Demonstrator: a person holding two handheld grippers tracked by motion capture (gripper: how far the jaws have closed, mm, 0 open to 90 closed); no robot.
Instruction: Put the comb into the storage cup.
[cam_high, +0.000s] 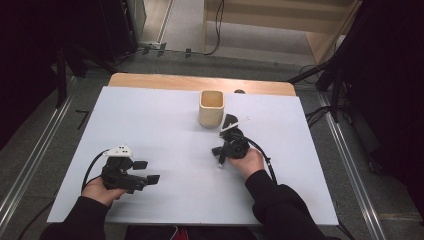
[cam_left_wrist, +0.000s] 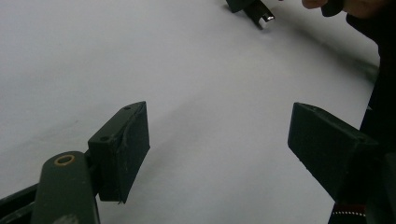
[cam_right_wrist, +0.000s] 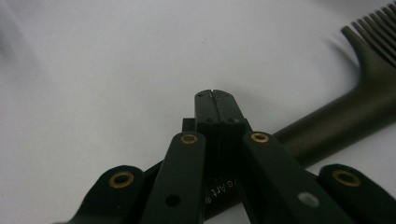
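A: High view. Which hand has the work?

B: My right gripper (cam_high: 220, 159), at about 5 o'clock from the middle of the desk (cam_high: 150, 130). In the right gripper view its fingers (cam_right_wrist: 217, 105) are pressed together, tip to tip, with a dark comb (cam_right_wrist: 336, 116) passing under them. The handle runs from 7 o'clock beneath the gripper out to 2 o'clock, where the teeth fan upward at the frame's corner. I read the fingers as clamped on the comb handle, though the contact itself lies hidden beneath the fingertips.

A: And where does the comb lie on the desk?

B: On the white surface, under my right gripper, at 5 o'clock from the wooden cup (cam_high: 211, 107). The cup stands upright, mouth open, near the desk's far edge at 12 o'clock. In the left gripper view the silver-tipped end of the comb handle (cam_left_wrist: 264, 16) shows at 1 o'clock, beside my right hand (cam_left_wrist: 348, 5).

A: The left gripper?

B: My left gripper (cam_high: 148, 171) rests low at 7 o'clock on the desk, pointing toward 3 o'clock. Its fingers (cam_left_wrist: 126, 149) stand wide apart, with bare white desk between them. A cable (cam_high: 92, 167) loops from its back toward the near edge.
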